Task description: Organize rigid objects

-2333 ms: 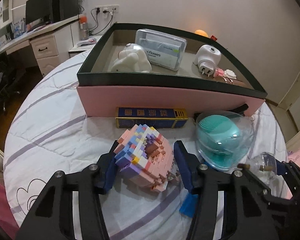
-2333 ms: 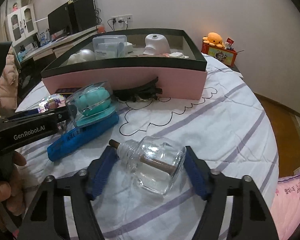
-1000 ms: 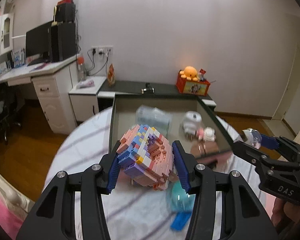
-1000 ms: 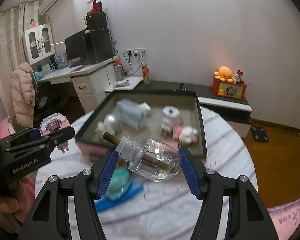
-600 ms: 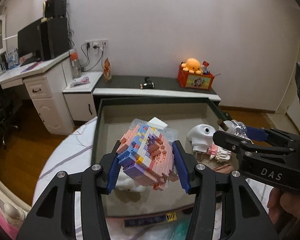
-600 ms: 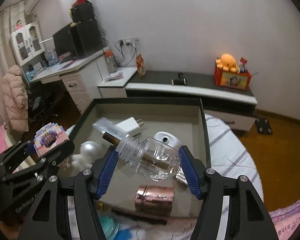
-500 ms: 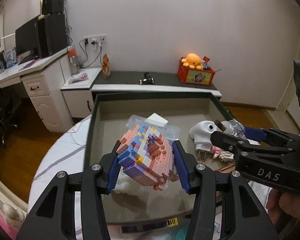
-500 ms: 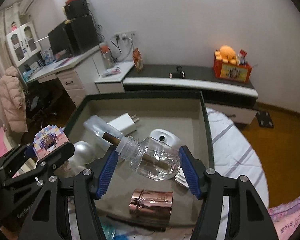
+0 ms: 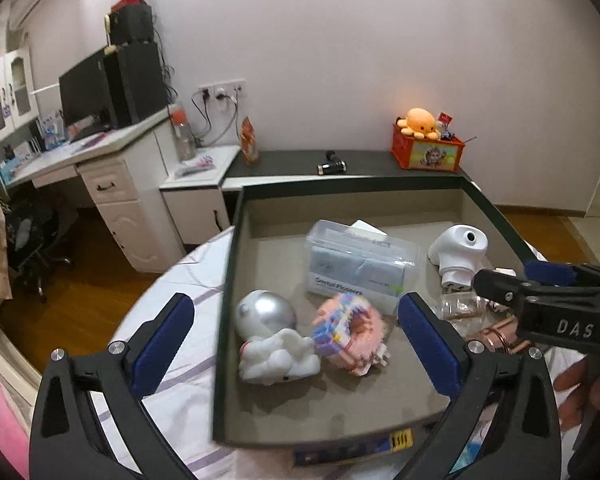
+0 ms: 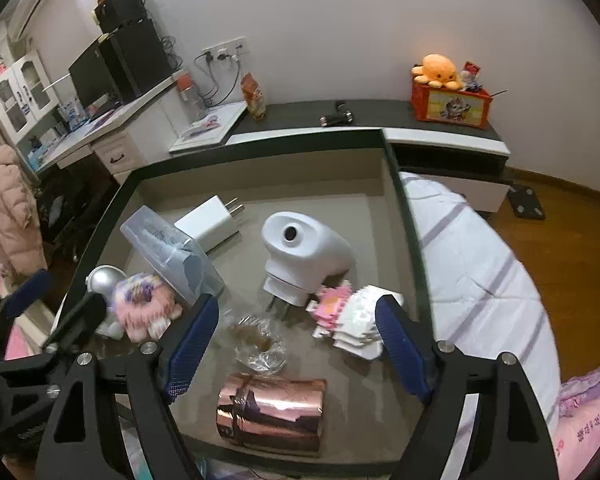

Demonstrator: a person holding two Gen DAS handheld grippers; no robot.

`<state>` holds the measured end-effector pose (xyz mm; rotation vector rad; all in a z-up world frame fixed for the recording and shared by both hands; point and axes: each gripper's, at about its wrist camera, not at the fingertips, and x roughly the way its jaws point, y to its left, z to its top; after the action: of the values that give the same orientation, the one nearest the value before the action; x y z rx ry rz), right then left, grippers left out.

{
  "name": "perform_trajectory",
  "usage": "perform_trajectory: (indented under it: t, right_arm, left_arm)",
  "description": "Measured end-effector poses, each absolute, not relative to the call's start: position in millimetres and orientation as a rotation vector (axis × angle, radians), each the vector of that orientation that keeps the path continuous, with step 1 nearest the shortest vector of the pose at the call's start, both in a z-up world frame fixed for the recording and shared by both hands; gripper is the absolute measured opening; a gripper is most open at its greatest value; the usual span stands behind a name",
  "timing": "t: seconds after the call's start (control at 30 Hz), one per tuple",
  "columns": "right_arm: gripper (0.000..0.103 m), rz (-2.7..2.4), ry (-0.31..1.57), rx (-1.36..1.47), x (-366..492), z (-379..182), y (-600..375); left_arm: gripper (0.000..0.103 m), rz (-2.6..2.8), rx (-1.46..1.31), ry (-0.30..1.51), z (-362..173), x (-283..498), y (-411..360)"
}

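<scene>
My left gripper (image 9: 296, 344) is open and empty above the dark-rimmed box (image 9: 228, 272). The pink brick figure (image 9: 350, 332) lies blurred in the box beside a silver astronaut figure (image 9: 270, 336). My right gripper (image 10: 296, 344) is open and empty over the box's right part. The clear glass bottle (image 10: 258, 344) lies blurred on the box floor between its fingers, behind a copper cylinder (image 10: 272, 414). The brick figure also shows in the right wrist view (image 10: 146, 306).
In the box are a clear flosser case (image 9: 360, 266), a white plug-in device (image 10: 300, 260), a white charger (image 10: 210, 222) and a pink-white brick toy (image 10: 352, 322). The box sits on a striped bedsheet (image 10: 472, 256). A desk (image 9: 100, 160) and low cabinet (image 9: 340, 164) stand behind.
Both grippers have opened. The brick figure dropped from the left gripper into the box, and the glass bottle dropped from the right gripper onto the box floor.
</scene>
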<state>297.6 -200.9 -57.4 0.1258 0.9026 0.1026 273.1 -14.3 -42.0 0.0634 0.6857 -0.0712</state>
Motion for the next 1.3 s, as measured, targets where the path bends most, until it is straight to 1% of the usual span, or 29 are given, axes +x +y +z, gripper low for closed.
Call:
perform_trajectory:
  t: [0.03,0.2,0.43,0.57,0.77,0.97,1.3]
  right_arm:
    - [0.091,0.096,0.89,0.13,292,-54,-200]
    - [0.091,0.064,0.842,0.114,261,-33,-192]
    - [0.091,0.078,0.706,0.075,190,8,-171]
    - [0.091,0.079,0.651,0.062,146,19,-165]
    - [0.091,0.051,0.589,0.063,83,26,-169]
    - [0.091,0.03,0.548,0.055,34,28,-170]
    - [0.091,0.035,0.59,0.06,12,5,-165]
  left_arm:
    - [0.103,-0.067,0.058,0.676,-39,267,-11]
    - [0.103,-0.061,0.023,0.619,-18,229,5]
    - [0.103,-0.027,0.005,0.591,6,174,20]
    - [0.103,-0.029,-0.014,0.564,13,141,28]
    - [0.103,-0.041,-0.056,0.549,14,94,34]
    - [0.103,-0.018,-0.038,0.545,6,55,26]
    - [0.103,-0.035,-0.047,0.588,-13,30,28]
